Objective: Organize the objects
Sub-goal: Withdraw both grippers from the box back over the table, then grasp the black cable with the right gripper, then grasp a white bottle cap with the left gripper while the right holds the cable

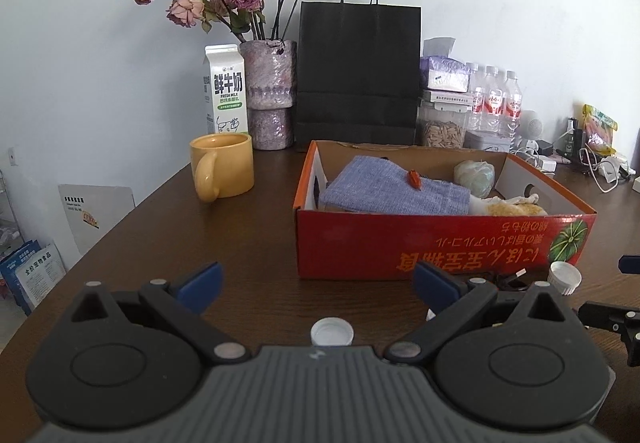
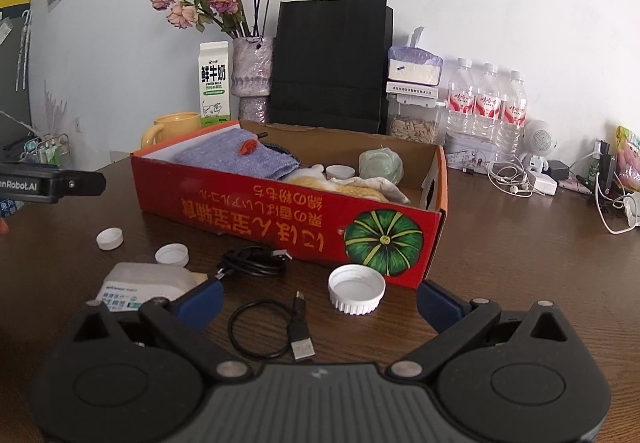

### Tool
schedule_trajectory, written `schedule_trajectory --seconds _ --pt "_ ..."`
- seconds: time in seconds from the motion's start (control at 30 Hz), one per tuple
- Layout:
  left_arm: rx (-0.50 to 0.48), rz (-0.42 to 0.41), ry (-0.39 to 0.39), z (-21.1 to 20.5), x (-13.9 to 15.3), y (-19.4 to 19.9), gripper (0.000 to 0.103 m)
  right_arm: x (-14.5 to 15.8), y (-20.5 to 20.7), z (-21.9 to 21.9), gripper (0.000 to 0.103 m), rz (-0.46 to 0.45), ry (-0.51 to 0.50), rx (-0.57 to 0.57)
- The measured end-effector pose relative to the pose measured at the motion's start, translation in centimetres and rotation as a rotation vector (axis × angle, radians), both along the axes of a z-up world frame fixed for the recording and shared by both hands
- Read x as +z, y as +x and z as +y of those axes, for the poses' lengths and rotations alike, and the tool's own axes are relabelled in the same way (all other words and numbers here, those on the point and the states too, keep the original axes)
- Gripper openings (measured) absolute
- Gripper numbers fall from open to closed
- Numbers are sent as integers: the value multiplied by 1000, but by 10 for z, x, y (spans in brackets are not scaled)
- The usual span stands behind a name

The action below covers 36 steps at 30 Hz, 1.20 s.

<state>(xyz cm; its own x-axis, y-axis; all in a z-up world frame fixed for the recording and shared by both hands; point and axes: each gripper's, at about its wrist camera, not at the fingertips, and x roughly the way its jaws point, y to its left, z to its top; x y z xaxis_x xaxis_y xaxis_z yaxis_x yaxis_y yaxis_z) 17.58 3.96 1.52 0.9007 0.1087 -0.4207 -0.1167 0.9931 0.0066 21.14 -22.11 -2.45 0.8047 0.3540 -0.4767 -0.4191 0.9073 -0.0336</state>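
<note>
Blue-padded, the left gripper hovers level and wide open, empty, before the red cardboard pumpkin-print box; a small white cap lies beneath. The right gripper, equally spread and empty, faces a large white ribbed lid beside the box.

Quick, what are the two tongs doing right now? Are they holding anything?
Left tongs: open, holding nothing, a small white cap on the table between them.
Right tongs: open, holding nothing, above a black cable.
</note>
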Motion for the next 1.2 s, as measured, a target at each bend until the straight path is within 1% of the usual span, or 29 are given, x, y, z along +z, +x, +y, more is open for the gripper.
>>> schedule_trajectory --seconds 0.03,0.1,0.17,0.2,0.27,0.3,0.33,0.37,0.43,0.63,0.67,0.7,0.9,1.2 --pt "4 5 0 2 -1 -3 103 -1 -1 0 101 6 -3 -1" --pt "13 10 -2 5 -2 -7 103 -3 -1 -1 93 24 -4 -1" --pt "21 13 -3 8 -2 -12 103 -5 0 -1 75 43 -5 1" --pt "24 14 -3 9 -2 -14 103 -6 1 0 71 53 -5 5" --pt "28 15 -4 11 -1 -17 103 -8 3 2 57 73 -10 15" --pt "28 13 -4 11 0 -18 103 -9 5 3 52 82 -11 19" --pt "28 12 -3 11 0 -19 103 -10 6 5 43 90 -16 24" --pt "28 12 -3 11 1 -20 103 -10 7 6 36 96 -18 27" --pt "25 12 -2 11 1 -21 103 -12 10 9 31 106 -19 32" --pt "19 20 0 8 1 -23 103 -15 21 17 20 139 -35 36" --pt "19 22 1 8 1 -23 103 -15 22 17 15 140 -33 33" --pt "20 24 2 8 1 -23 103 -15 23 17 13 143 -29 35" --pt "22 34 -1 8 -1 -20 103 -14 21 17 12 128 -30 39" --pt "11 71 8 3 -9 -11 103 -5 9 7 12 31 20 18"
